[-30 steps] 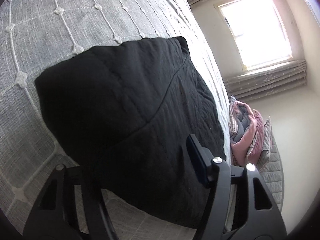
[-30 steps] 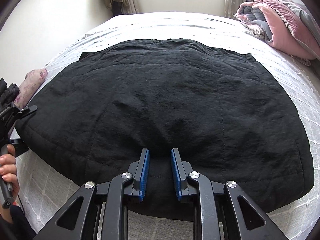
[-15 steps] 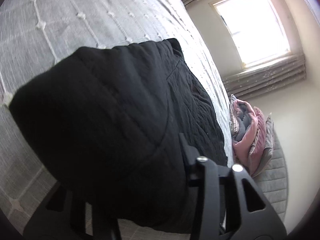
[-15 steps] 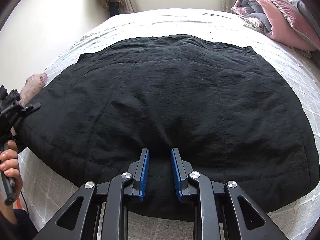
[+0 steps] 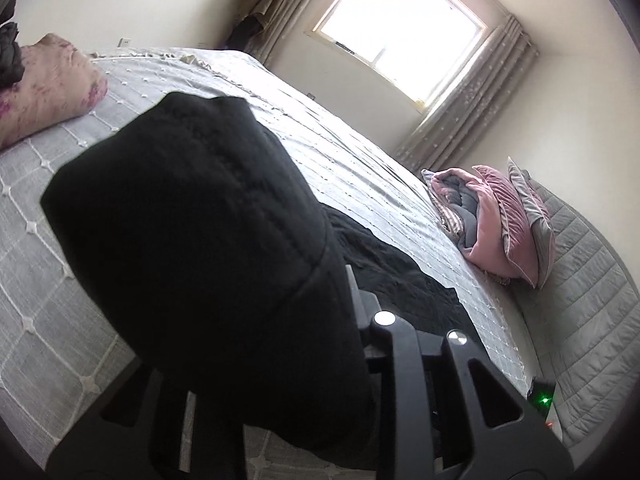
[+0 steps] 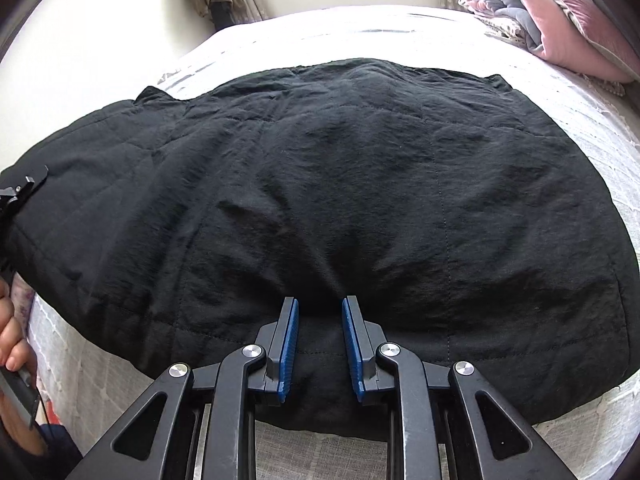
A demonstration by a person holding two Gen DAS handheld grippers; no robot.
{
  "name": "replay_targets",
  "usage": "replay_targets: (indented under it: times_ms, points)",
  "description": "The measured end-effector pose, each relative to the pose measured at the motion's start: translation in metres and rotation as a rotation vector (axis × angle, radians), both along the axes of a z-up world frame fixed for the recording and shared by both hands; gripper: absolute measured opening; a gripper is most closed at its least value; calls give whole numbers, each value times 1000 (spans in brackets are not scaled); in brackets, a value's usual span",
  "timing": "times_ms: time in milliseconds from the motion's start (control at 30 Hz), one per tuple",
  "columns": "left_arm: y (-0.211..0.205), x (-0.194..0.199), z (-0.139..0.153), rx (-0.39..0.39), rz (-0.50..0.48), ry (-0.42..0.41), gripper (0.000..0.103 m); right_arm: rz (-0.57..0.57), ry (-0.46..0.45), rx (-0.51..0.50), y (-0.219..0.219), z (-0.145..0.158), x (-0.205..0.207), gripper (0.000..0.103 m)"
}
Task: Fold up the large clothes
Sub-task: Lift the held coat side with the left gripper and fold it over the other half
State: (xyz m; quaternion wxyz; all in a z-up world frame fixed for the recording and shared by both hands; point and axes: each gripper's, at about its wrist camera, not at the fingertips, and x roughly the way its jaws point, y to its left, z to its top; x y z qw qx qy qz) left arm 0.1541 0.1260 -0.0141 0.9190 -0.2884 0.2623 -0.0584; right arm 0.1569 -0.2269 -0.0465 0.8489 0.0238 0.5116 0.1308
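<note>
Two grippers work one black quilted garment spread across the bed. The right gripper angles steeply down at the garment's near hem, its blue-padded fingers clenched on a pinch of the black cloth that bunches between them. The left gripper points only slightly downward and is rolled to one side; its fingers are closing with the garment's left corner between them, and that thick fold is lifted off the bed and drapes over the gripper, hiding one finger. At the left edge of the right wrist view, one hand wraps a gripper handle. One floral pink pillow lies at the bed's far left, and one pile of pink and grey bedding sits at the far right. One bright window with two curtains is beyond.
</note>
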Motion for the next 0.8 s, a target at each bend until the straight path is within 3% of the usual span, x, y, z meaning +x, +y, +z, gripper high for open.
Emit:
replay_targets:
  times_ms: [133,233,300,433,800]
  points:
    - [10,3,-1,-28,-13,-2,28,53,-97,-24,15,17,-9,23]
    - [8,3,0,-33,-19,-10,28,138,-142,17,37,25,-17,22]
    - [7,4,2,-44,-25,-17,28,179,-154,-11,55,24,-21,19]
    - [-1,3,3,-45,-40,-32,28,188,-131,-52,73,12,-10,16]
    - [-4,0,10,-16,-94,-79,28,104,-43,51,71,1,64,16]
